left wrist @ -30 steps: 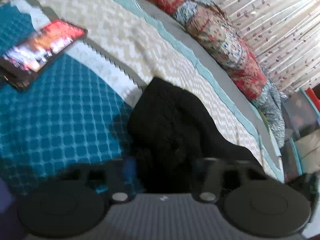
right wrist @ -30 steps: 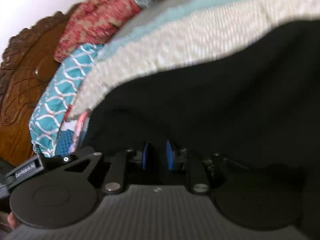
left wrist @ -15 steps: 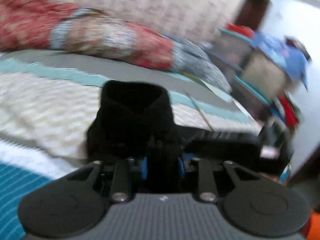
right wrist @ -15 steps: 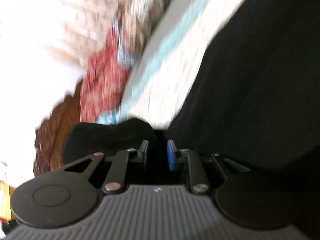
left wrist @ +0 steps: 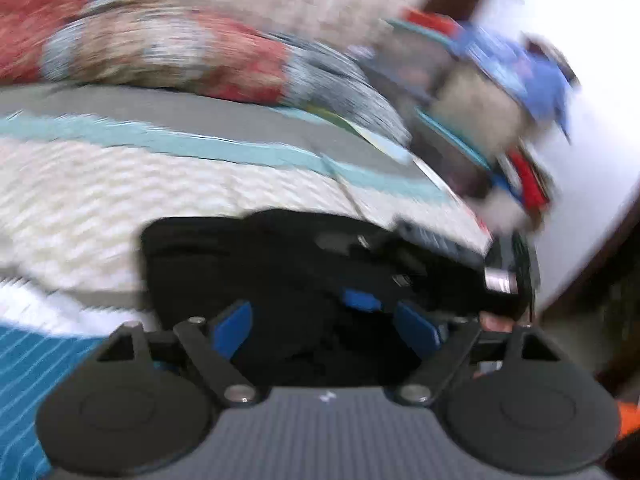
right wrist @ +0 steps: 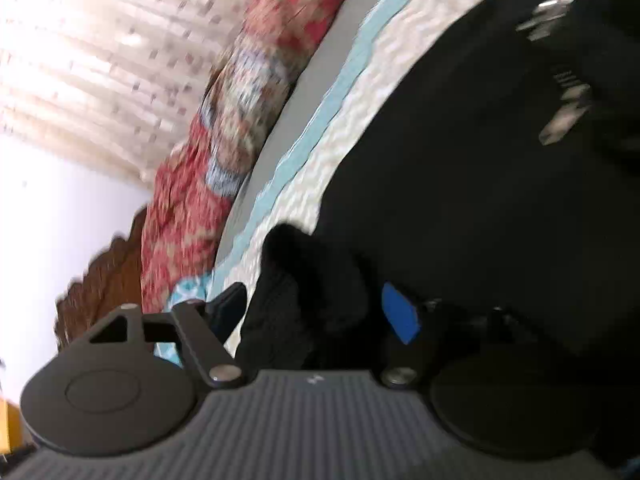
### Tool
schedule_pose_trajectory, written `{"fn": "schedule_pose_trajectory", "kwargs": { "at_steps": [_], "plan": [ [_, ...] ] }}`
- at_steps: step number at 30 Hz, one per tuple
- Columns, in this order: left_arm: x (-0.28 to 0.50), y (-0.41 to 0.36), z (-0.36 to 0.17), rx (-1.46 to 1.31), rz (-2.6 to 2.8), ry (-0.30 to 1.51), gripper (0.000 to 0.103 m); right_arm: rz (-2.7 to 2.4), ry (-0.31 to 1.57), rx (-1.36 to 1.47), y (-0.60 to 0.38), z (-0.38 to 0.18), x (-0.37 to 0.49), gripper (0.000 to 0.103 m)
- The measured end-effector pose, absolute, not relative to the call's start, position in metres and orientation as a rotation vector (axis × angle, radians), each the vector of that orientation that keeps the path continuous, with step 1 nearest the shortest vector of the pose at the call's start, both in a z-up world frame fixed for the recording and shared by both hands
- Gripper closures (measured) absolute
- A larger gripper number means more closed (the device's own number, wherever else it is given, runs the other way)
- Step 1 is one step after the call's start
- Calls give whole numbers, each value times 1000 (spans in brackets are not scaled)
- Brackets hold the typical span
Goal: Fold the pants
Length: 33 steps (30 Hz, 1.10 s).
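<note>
The black pants (left wrist: 240,264) lie folded on the patterned bedspread (left wrist: 120,192). My left gripper (left wrist: 324,328) is open, its blue pads spread wide just above the black cloth. The right gripper's body shows in the left wrist view (left wrist: 460,264), close on the right. In the right wrist view my right gripper (right wrist: 316,312) is open too, with a bunched fold of the pants (right wrist: 312,280) lying loose between its fingers. The rest of the pants (right wrist: 480,160) fills the right side of that view. Both views are blurred.
A red patterned quilt roll (left wrist: 160,48) lies along the far side of the bed, also in the right wrist view (right wrist: 240,100). Stacked boxes and clutter (left wrist: 500,100) stand past the bed's end. A carved wooden headboard (right wrist: 104,272) and a curtain (right wrist: 80,40) show beyond.
Both grippers were shut on the black pants half a second ago and have now opened, letting the cloth go. Both views swung round over the bed during the last second.
</note>
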<state>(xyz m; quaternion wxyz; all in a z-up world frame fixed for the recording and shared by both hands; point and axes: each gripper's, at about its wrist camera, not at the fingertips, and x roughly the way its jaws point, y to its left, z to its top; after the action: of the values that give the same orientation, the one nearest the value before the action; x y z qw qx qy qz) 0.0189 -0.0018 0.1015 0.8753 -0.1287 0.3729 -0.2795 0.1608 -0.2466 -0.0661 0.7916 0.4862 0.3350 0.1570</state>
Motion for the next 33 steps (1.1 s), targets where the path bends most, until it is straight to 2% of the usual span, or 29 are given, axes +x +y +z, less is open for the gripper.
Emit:
{"fn": "schedule_pose_trajectory", "kwargs": {
  "at_steps": [1, 2, 3, 4, 6, 10, 12, 14, 18, 21, 23, 26, 29, 31, 33],
  "plan": [
    [20, 9, 101, -306, -536, 787, 21, 365, 737, 1020, -244, -66, 163, 28],
    [25, 19, 99, -338, -491, 803, 22, 387, 761, 975, -234, -65, 167, 34],
    [30, 27, 95, -367, -449, 821, 23, 396, 791, 898, -226, -63, 166, 68],
    [34, 34, 92, -397, -408, 840, 24, 384, 814, 815, -216, -60, 166, 78],
    [42, 43, 85, -460, -364, 864, 24, 371, 782, 736, -209, -51, 158, 81],
    [52, 40, 77, -496, -353, 888, 24, 238, 653, 581, -221, -31, 137, 80],
    [58, 30, 72, -468, -352, 914, 24, 166, 683, 500, -225, -39, 138, 77],
    [68, 18, 65, -441, -344, 943, 23, 152, 732, 547, -232, -57, 139, 74],
    [77, -2, 53, -419, -361, 997, 21, 146, 691, 579, -241, -50, 128, 53],
    [82, -26, 34, -214, -319, 1059, 32, 116, 606, 555, -252, -37, 114, 53],
    [77, -37, 18, -90, -323, 1052, 32, 67, 531, 568, -271, -29, 100, 53],
    [70, -42, 24, -41, -310, 1038, 32, -83, 409, 578, -323, -20, 69, 52],
    [71, -29, 37, -108, -308, 1076, 32, -279, 326, 591, -372, -17, 45, 44],
    [70, -16, 52, -176, -297, 1068, 32, -390, 310, 612, -402, -22, 34, 38],
    [69, -6, 65, -224, -271, 1051, 32, -466, 316, 645, -428, -32, 26, 38]
  ]
}}
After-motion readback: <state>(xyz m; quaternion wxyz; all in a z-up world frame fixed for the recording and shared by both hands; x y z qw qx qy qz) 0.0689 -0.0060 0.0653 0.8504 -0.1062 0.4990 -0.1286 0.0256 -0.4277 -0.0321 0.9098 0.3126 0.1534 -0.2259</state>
